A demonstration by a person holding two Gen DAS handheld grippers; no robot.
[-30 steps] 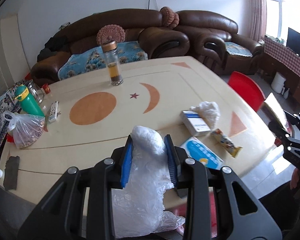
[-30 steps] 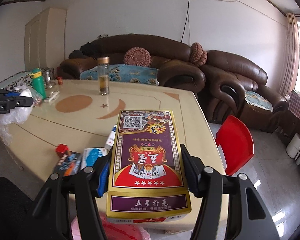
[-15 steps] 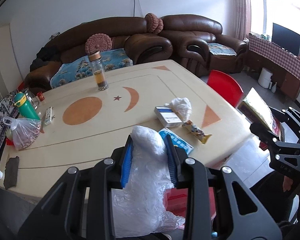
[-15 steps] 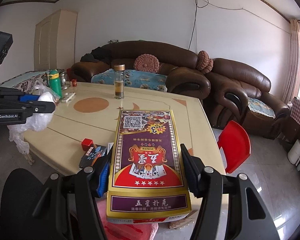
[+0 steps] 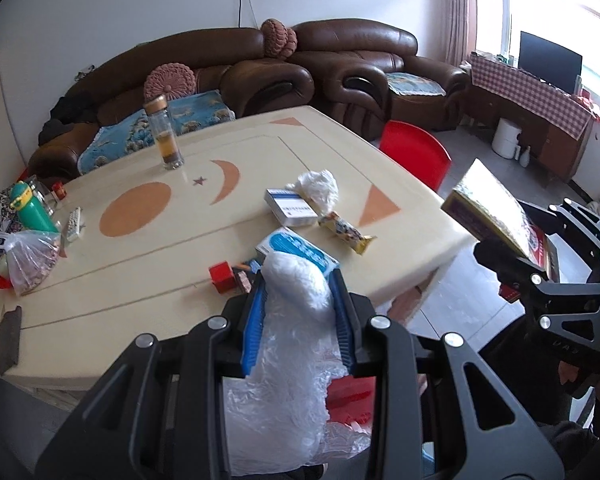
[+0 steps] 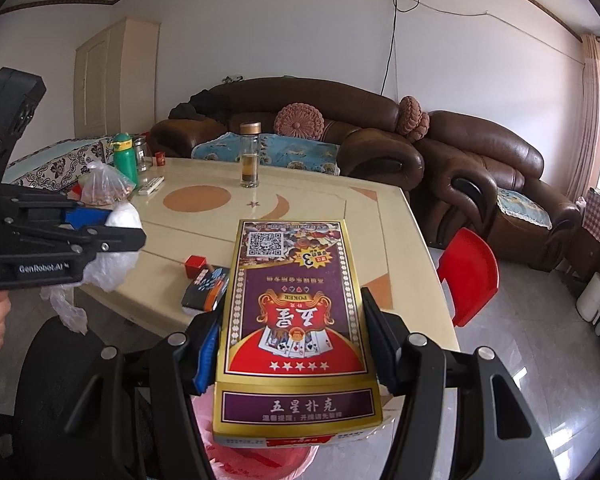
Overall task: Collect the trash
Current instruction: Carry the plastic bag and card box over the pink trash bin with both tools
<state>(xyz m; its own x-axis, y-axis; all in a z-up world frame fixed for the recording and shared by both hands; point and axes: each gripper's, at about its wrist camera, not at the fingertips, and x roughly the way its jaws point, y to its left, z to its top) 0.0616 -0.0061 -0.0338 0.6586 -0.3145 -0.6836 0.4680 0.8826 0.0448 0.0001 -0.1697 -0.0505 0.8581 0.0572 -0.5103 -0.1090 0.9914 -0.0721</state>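
My left gripper [image 5: 298,292] is shut on a clear crumpled plastic bag [image 5: 284,364] and holds it off the near edge of the cream table [image 5: 132,280]; it also shows in the right wrist view [image 6: 112,236]. My right gripper [image 6: 294,340] is shut on a gold and purple poker card box [image 6: 296,300], held off the table's right corner; the box shows in the left wrist view [image 5: 488,212]. On the table lie a white bag [image 5: 318,188], a white-blue box [image 5: 290,206], a snack wrapper [image 5: 346,232], a blue packet [image 5: 300,246] and a red cube [image 5: 222,276].
A red bin with a pink liner [image 6: 260,460] sits below the card box. A glass bottle [image 5: 164,136], a green bottle [image 5: 30,208] and a bagged item [image 5: 28,260] stand on the table. A red chair [image 5: 416,152] and brown sofas [image 5: 260,68] lie beyond.
Both grippers have pulled back from the table and swung right, each still holding its item. The red cube and dark packet have come into the left wrist view.
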